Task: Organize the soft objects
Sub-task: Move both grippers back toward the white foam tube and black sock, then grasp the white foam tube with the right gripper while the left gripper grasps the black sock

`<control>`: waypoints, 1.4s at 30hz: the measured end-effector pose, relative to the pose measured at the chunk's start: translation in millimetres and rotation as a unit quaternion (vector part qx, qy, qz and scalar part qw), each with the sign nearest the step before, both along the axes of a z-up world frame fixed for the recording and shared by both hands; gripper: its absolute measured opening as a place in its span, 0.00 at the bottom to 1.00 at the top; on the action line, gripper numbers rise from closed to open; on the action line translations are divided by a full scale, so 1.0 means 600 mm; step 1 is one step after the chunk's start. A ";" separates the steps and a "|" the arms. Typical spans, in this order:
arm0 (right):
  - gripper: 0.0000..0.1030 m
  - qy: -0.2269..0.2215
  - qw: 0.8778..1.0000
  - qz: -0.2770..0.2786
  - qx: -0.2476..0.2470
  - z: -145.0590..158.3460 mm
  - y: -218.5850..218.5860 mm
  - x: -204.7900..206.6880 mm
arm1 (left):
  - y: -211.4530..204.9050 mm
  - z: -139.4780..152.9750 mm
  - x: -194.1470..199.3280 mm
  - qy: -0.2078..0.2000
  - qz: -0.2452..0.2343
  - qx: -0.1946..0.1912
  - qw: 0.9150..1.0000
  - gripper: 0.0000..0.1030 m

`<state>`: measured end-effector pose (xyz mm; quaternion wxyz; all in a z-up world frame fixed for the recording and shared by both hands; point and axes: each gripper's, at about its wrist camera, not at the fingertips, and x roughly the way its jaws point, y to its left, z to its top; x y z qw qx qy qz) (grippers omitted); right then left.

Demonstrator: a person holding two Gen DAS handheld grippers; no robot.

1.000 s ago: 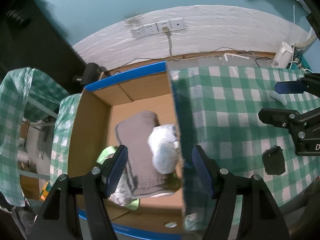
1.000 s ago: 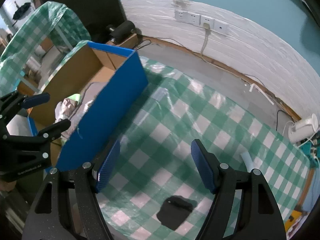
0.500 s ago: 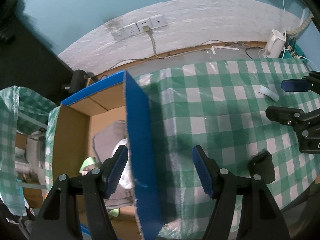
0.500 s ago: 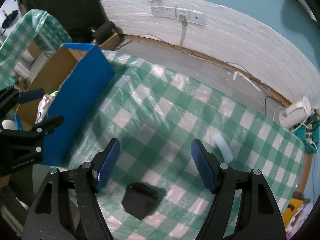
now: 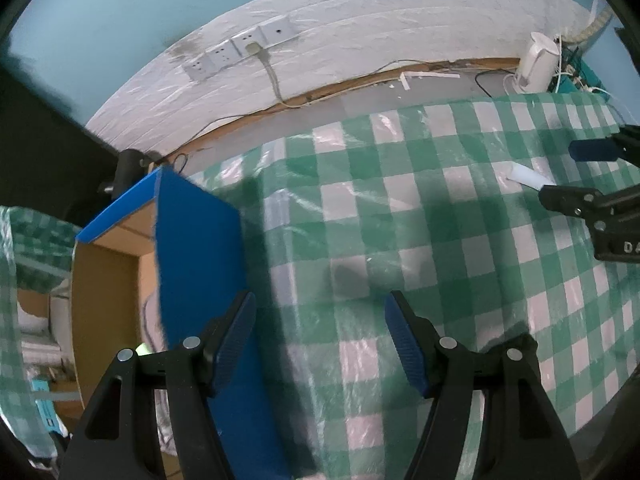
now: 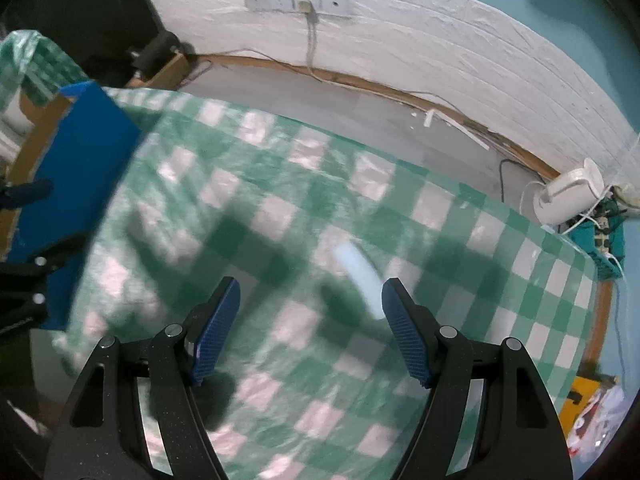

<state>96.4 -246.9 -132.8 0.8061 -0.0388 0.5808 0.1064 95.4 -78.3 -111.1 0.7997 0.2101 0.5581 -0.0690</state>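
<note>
Now both grippers, left gripper and right gripper, hang wide apart and empty over the checked surface. A white roll lies mid-frame, just beside the right gripper's right finger.

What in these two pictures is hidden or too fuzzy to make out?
- Inside of the cardboard box, left wrist view: its blue wall and the left tool hide most of the contents.
- Pale roll on the checked cloth, right wrist view: motion blur; what it is, unclear.
- Same roll, left wrist view: one end behind the right tool.
</note>
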 end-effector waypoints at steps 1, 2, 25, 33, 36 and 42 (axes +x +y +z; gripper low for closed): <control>0.72 0.002 1.000 -0.001 -0.004 -0.008 -0.005 0.007 | -0.007 -0.007 0.005 0.003 -0.004 0.001 1.000 0.67; 0.72 0.003 1.000 0.000 -0.006 -0.014 -0.008 0.011 | -0.010 -0.010 0.009 0.005 -0.005 0.002 1.000 0.67; 0.21 0.023 0.998 0.013 -0.053 -0.105 -0.022 0.043 | -0.055 -0.074 0.027 0.038 -0.028 0.015 0.999 0.71; 0.16 0.032 0.998 0.003 -0.060 -0.099 -0.012 0.029 | -0.067 -0.060 0.005 0.035 -0.048 0.007 0.998 0.73; 0.16 0.037 0.998 -0.004 -0.051 -0.095 -0.012 0.020 | -0.073 -0.059 -0.008 0.033 -0.057 0.010 0.998 0.73; 0.16 0.041 0.998 -0.015 -0.035 -0.081 -0.007 -0.007 | -0.080 -0.063 -0.035 0.052 -0.069 -0.005 0.996 0.73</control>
